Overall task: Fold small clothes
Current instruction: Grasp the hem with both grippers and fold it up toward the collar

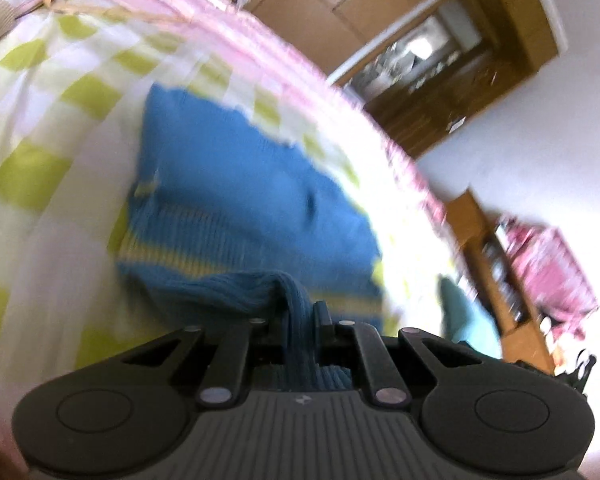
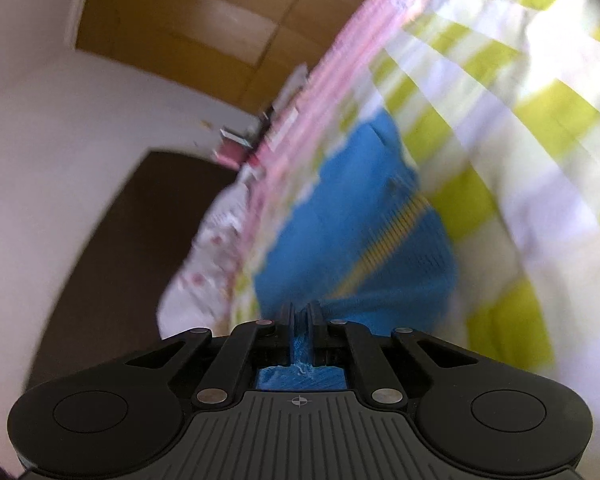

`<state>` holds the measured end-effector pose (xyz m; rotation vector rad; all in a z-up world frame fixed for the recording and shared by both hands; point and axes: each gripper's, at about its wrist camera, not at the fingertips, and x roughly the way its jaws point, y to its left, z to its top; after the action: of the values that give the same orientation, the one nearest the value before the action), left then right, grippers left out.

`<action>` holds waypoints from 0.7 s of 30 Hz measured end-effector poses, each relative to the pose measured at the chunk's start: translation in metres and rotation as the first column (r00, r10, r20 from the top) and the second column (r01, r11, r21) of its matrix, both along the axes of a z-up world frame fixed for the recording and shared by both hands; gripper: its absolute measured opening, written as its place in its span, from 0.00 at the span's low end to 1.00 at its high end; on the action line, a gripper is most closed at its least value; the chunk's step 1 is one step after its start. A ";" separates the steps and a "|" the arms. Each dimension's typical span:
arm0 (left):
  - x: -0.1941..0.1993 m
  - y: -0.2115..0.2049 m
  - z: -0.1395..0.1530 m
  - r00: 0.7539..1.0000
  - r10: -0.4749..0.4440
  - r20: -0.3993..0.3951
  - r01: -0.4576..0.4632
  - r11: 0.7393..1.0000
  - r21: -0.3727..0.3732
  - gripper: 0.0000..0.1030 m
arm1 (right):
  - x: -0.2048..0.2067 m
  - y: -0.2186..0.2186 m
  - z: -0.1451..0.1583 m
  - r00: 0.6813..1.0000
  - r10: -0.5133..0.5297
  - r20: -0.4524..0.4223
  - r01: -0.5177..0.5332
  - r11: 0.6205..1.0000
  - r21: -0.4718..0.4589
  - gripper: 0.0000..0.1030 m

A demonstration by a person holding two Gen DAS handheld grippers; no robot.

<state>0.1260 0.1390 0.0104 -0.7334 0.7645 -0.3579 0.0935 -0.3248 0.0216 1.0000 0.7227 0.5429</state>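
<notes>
Green-and-white checked bed sheet fills most of both my views, pink striped border along its far edge. Blue sweater lies near that edge. Left gripper and right gripper each have fingers clamped on its ribbed hem. Wooden wardrobe and shelf stand beyond; sheet nearby is bare.

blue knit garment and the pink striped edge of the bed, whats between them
Only a strip of the green-and-white checked sheet lies between the blue knit garment and the pink striped edge; nothing sits on it, shown in both wrist views.
</notes>
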 end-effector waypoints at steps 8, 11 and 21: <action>0.057 0.024 0.007 0.990 0.105 0.099 -0.100 0.994 -0.055 0.14 | 0.075 0.008 0.019 0.995 -0.070 0.074 0.066 0.996 0.054 0.02; 0.074 0.033 0.004 0.985 0.149 0.093 -0.144 0.988 -0.060 0.12 | 0.094 0.019 0.024 0.996 -0.033 0.087 0.036 0.999 -0.033 0.03; 0.050 0.030 -0.015 0.997 0.069 0.034 -0.070 0.996 0.055 0.12 | 0.059 0.070 0.022 0.930 0.366 0.024 -0.274 0.737 -0.618 0.13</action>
<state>0.1758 0.1690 -0.0050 -0.6983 0.7138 -0.2838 0.1525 -0.2550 0.0437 0.2208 0.8715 0.6200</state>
